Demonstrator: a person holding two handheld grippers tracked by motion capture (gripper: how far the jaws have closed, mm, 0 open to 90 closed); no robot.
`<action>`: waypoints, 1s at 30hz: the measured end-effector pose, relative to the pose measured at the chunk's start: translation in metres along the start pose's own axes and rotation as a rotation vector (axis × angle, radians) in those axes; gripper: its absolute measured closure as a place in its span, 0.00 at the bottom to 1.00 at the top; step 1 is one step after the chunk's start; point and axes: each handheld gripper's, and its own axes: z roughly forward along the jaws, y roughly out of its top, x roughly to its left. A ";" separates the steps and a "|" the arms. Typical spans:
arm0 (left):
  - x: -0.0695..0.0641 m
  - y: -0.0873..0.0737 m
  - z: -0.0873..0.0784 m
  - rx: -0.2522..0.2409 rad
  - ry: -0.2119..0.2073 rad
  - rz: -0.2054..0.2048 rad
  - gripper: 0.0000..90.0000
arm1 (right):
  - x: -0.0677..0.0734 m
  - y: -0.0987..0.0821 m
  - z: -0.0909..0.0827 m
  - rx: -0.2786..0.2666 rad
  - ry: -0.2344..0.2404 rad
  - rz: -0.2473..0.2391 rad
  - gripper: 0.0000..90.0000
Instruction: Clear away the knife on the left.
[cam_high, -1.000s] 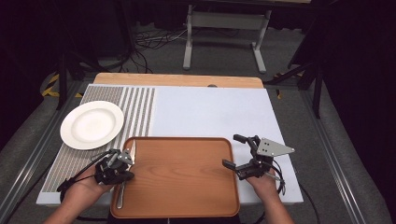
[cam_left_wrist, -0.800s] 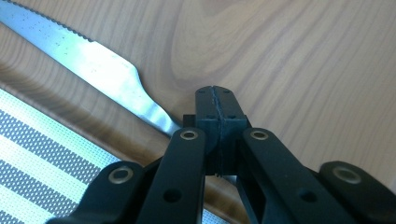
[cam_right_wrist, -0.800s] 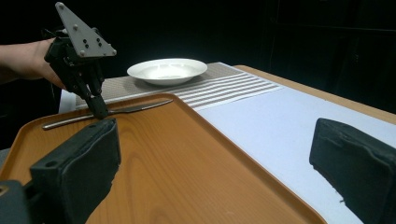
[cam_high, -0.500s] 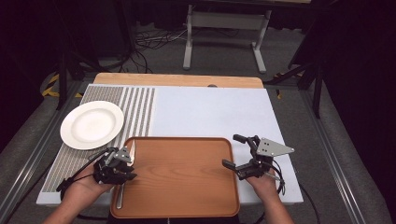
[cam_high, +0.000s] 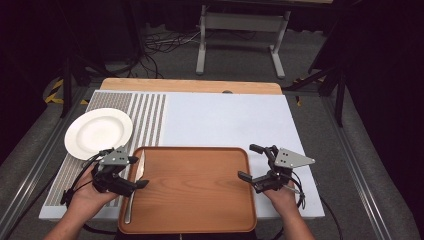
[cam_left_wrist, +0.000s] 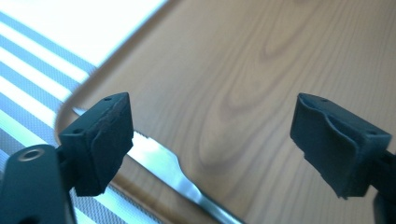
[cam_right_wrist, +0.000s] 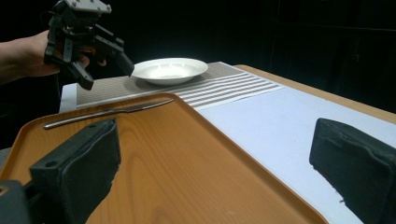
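A slim silver metal table knife lies flat along the left edge of the rectangular brown wooden tray, its blade pointing toward the far side of the counter and its handle toward the person. The left gripper hangs just above the knife; its jaws have just been opening and now stand wide apart, released, with nothing pressed between them. In the left gripper view the knife's blade runs on the tray below the left jaw, free of both pads. The right gripper sits at the tray's right edge, its jaws spread wide and empty, with the tray's rim under them. A round white ceramic plate rests on the grey-and-white striped mat, beyond the left gripper and well apart from the knife. From the right gripper view the knife lies along the tray's far rim, the left gripper raised above its handle end.
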 end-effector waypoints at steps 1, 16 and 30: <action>0.000 -0.001 -0.002 -0.024 0.002 0.001 0.14 | 0.000 0.000 0.000 0.001 0.001 -0.001 0.03; 0.007 -0.025 -0.026 -0.433 0.046 0.023 0.04 | 0.000 -0.001 -0.003 -0.003 -0.013 0.004 0.03; 0.015 -0.058 -0.022 -0.559 0.091 -0.012 0.03 | -0.003 -0.005 -0.004 0.010 -0.035 0.009 0.03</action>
